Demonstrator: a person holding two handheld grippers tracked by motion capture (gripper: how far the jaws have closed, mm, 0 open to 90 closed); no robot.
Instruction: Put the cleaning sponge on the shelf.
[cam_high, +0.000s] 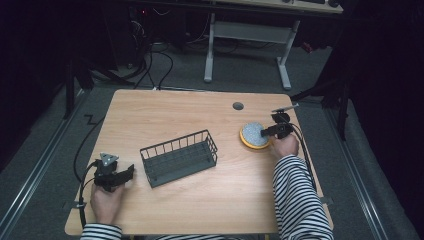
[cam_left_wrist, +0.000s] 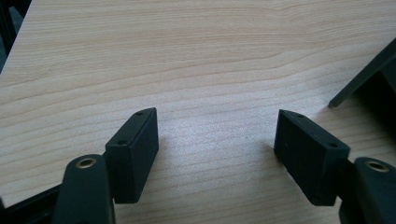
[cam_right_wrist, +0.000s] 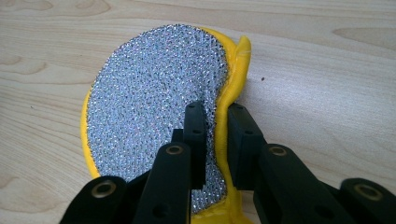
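Observation:
A round scrubbing pad (cam_high: 254, 135) with a yellow rim and a glittery silver face lies on the right part of the wooden table (cam_high: 190, 107). My right gripper (cam_high: 268, 131) is shut on its near edge. In the right gripper view the pad (cam_right_wrist: 154, 102) is pinched and its yellow rim buckles up between the gripper's (cam_right_wrist: 215, 113) two black jaws. My left gripper (cam_high: 126, 173) rests near the front left of the table, held by a hand. Its jaws stand wide apart in the left gripper view (cam_left_wrist: 217, 128), with bare wood between them.
A dark wire basket (cam_high: 179, 157) stands in the middle of the table, just right of my left gripper; a corner of the basket (cam_left_wrist: 369, 74) shows at the right edge of the left gripper view. A round cable hole (cam_high: 238, 106) sits near the far edge. Striped sleeves come in from below.

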